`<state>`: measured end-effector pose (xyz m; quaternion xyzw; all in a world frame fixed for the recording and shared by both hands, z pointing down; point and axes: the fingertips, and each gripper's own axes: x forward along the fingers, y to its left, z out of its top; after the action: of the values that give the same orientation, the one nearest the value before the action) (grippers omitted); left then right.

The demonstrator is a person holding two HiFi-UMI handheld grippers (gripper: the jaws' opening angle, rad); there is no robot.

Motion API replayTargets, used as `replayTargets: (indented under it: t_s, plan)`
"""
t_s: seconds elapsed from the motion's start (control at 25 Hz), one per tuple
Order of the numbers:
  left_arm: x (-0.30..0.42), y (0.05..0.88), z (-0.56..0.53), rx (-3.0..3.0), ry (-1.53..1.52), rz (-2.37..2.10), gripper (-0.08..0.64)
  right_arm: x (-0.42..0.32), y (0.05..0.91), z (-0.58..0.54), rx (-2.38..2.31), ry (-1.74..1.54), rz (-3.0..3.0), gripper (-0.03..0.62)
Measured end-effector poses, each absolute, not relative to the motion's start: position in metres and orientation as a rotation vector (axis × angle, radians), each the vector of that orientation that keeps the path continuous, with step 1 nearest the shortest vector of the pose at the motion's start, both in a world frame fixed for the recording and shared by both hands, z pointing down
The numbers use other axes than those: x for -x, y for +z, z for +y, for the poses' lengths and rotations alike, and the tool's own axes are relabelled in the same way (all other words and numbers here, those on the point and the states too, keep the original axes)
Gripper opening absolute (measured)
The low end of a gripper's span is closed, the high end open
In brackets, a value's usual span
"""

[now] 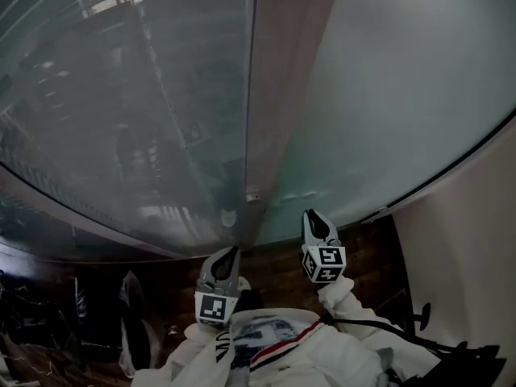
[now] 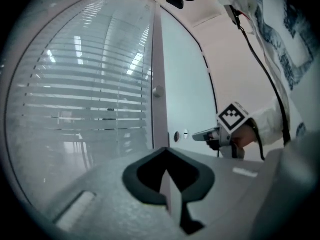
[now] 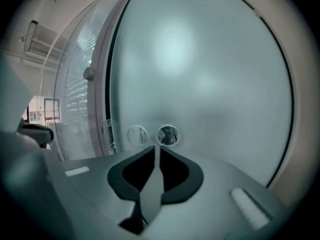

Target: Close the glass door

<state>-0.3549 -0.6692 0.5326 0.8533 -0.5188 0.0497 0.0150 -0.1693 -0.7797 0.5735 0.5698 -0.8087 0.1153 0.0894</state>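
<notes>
Left gripper [image 1: 228, 256] and right gripper [image 1: 316, 220], low centre, point at the frosted glass door [image 1: 387, 95] in the dim head view's upper right. Left gripper view: jaws touching, empty. Right gripper view: jaws a slit apart, empty; two round door fittings [image 3: 167, 135] look blurred.

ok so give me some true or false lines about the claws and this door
1. The left claw holds nothing. True.
2. The right claw grips a door handle. False: nothing is between its jaws; it only faces two round fittings on the glass door.
3. Horizontal blinds show behind the glazing left of the post. True.
4. The glass door is clear enough to see through. False: it is frosted.
</notes>
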Motion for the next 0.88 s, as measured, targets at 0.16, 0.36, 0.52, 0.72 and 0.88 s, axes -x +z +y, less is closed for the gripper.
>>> replayTargets:
  t_s: [0.16, 0.36, 0.52, 0.72, 0.88]
  plan:
    - [0.337, 0.528, -0.643, -2.664, 0.181, -1.639, -0.005, 0.145, 0.580, -0.729, -1.707, 0.461, -2.445, 0.008]
    - [0.296, 0.520, -0.590, -2.694, 0.187, -1.651, -0.005, 0.131, 0.567, -0.661, -1.612, 0.407, -2.555, 0.008]
    - [0.262, 0.521, -0.541, -2.694, 0.214, -1.655, -0.005, 0.112, 0.554, -0.608, -1.583, 0.381, -2.628, 0.008]
    - [0.242, 0.512, -0.497, -2.725, 0.253, -1.681, -0.005, 0.095, 0.548, -0.565, -1.588, 0.443, -2.685, 0.008]
    - [0.226, 0.512, -0.459, -2.723, 0.302, -1.683, -0.005, 0.093, 0.546, -0.528, -1.540, 0.499, -2.738, 0.008]
